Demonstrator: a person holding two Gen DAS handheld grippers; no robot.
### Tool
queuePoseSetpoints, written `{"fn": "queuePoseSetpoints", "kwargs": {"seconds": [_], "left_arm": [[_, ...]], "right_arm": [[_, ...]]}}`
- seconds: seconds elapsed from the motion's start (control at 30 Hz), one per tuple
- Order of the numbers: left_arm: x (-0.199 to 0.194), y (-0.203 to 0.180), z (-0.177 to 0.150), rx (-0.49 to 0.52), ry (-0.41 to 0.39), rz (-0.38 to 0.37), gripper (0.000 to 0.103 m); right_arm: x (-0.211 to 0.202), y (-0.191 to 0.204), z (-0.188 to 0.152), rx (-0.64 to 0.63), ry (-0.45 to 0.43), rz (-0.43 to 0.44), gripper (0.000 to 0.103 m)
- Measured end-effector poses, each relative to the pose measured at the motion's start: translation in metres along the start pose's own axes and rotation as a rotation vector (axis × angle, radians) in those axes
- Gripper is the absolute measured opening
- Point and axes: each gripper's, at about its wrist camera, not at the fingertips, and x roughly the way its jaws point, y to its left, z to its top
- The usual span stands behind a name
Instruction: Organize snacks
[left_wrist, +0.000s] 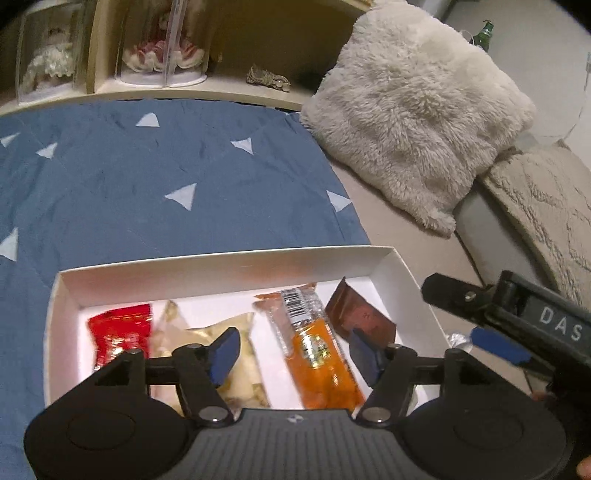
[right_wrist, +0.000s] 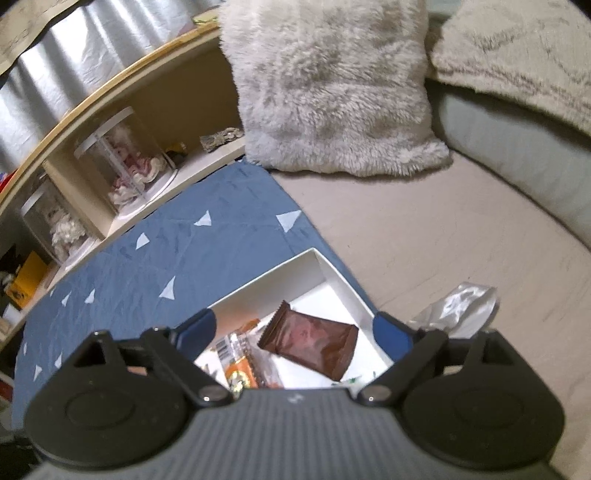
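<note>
The left gripper (left_wrist: 295, 350) is hovering spread wide over the white box (left_wrist: 229, 267), holding nothing; the right gripper (right_wrist: 295, 328) is likewise gaping empty. A brown packet (right_wrist: 314, 341) is lying at the box's right end.

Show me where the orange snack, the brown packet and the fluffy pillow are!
orange snack (left_wrist: 317, 354): left wrist view, middle of its wrapper.
brown packet (right_wrist: 314, 341): right wrist view, centre of its front.
fluffy pillow (left_wrist: 413, 99): left wrist view, middle of its fur.
</note>
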Motion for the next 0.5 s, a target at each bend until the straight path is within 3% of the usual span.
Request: {"fn": "queuePoseSetpoints", "kwargs": {"seconds": [0.17, 0.3, 0.5], "left_arm": [[-0.02, 0.007, -0.004, 0.021, -0.002, 0.022, 0.082], [-0.041, 0.015, -0.008, 0.036, -0.013, 0.038, 0.101], [-0.076, 0.022, -0.018, 0.084, -0.045, 0.061, 0.103]], "right_arm": [[-0.018, 0.02, -0.004, -0.086, -0.007, 0.012, 0.102], [-0.031, 0.035, -0.016, -0.15, 0.003, 0.006, 0.102], [-0.059, 0.052, -0.03, -0.223, -0.001, 0.023, 0.102]]}}
